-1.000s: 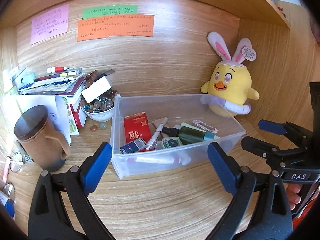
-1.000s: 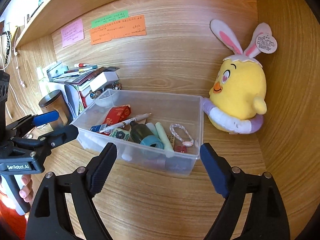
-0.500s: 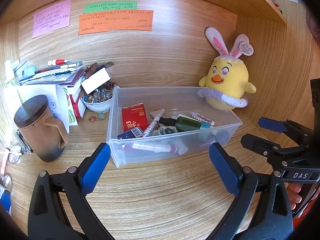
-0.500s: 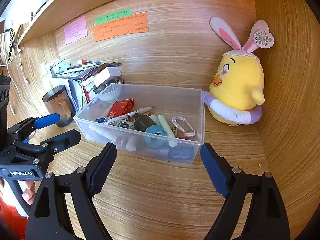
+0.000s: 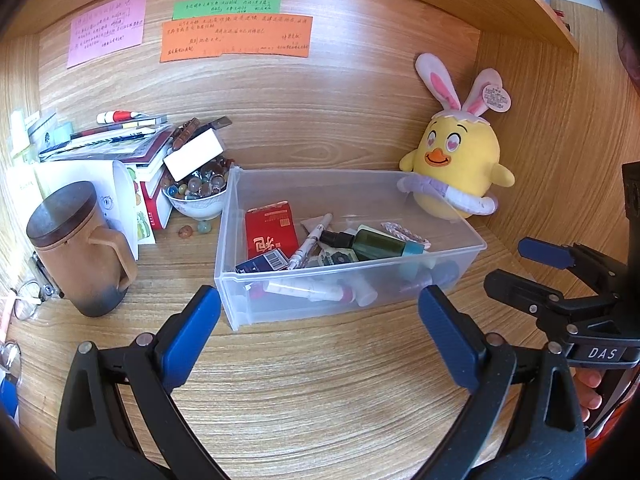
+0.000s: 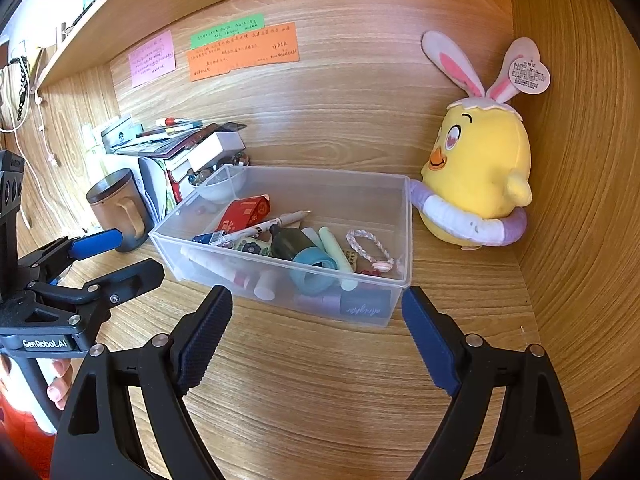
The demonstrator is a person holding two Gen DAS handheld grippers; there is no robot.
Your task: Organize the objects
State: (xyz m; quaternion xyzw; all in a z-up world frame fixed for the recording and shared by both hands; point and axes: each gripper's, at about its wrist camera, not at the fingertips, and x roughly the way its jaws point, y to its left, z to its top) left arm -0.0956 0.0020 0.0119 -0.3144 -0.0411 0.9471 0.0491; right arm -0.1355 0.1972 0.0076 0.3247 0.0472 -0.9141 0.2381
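Left wrist view: the left gripper (image 5: 319,322) is seen with its two blue pads spread wide, and nothing is held between them. It is held over the wooden desk (image 5: 320,392), just in front of a clear plastic box (image 5: 448,280). The box is set on the desk, and small things are piled inside it: a red packet (image 5: 270,230), a white pen (image 5: 310,242), a dark green bottle (image 5: 376,242) and a pink braided band (image 5: 404,232). A yellow chick toy (image 5: 460,164) with bunny ears is seen just behind the box's far right corner. To the left of the box, a white bowl of glass marbles (image 5: 198,194) and a brown mug (image 5: 78,252) with a dark lid are seen, with a stack of books (image 5: 132,148) behind them. Three paper notes (image 5: 236,36) are stuck on the back wall.

In the right wrist view, the right gripper (image 6: 316,334) is seen spread wide too, with nothing pinched, close to the box's near side.
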